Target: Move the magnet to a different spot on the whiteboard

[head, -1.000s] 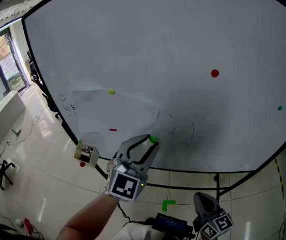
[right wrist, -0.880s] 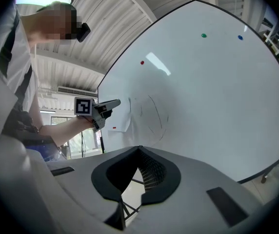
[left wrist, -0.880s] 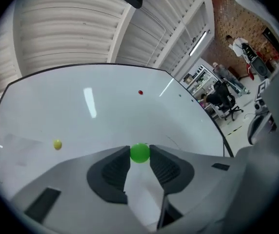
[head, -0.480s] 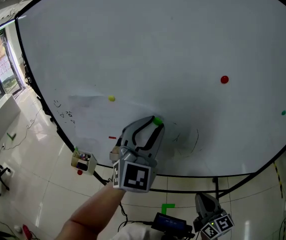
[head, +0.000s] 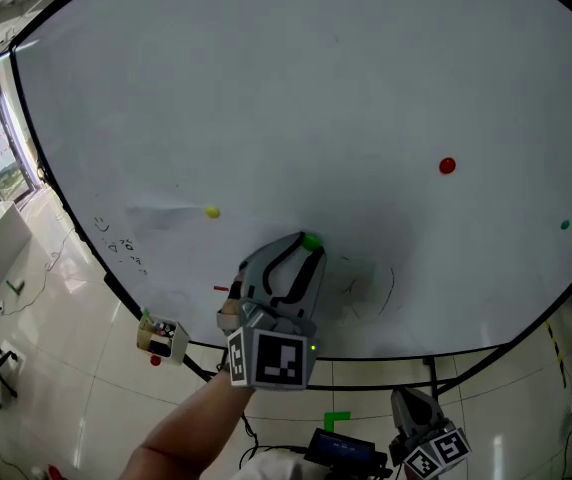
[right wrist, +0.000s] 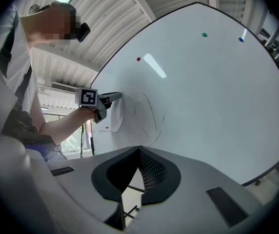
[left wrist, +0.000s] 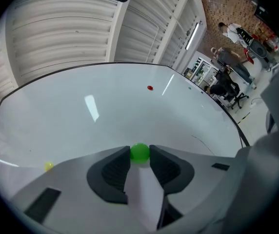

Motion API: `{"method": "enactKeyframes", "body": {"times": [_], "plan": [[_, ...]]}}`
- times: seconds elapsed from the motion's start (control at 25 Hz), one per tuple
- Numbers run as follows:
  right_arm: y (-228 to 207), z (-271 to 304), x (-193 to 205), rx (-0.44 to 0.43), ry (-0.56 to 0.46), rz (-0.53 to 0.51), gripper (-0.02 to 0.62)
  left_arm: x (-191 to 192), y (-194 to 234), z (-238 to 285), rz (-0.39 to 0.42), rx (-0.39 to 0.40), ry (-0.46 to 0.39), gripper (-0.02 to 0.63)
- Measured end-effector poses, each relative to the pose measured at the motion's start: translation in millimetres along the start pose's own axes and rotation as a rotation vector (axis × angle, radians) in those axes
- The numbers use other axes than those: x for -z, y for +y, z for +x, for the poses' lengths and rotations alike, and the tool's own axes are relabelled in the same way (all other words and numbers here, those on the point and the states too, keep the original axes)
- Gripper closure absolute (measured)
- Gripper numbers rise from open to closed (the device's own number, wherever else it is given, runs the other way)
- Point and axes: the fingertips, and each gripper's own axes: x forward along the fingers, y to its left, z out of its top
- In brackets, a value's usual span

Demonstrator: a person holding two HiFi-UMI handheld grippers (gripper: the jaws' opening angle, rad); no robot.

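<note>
Down at the bottom right of the head view, the right gripper hung low and idle, jaws clenched together on nothing, evidently kept out of the way. Up from the bottom centre, the left gripper reached to the large white whiteboard, and there it was: the small round green magnet pinched right at the tips of the dark jaws, a fingertip hold that probably let it be pulled off and pressed back on cleanly. Whether it touched the board or sat just off it, I could not tell. Farther out, a small yellow round magnet sat left, a red round magnet upper right, with open white between.
</note>
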Motion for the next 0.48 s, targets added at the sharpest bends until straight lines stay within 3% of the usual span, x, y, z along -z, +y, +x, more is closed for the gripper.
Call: {"method": "enactKeyframes", "body": {"times": [0.28, 0.48], "plan": [[-2, 9, -1, -0.004, 0.004, -0.004, 0.565, 0, -4, 4, 0.166, -0.045, 0.066, 0.449], [-2, 13, -2, -0.005, 0.000, -0.012, 0.566, 4, -4, 5, 0.230, -0.068, 0.090, 0.448]]}}
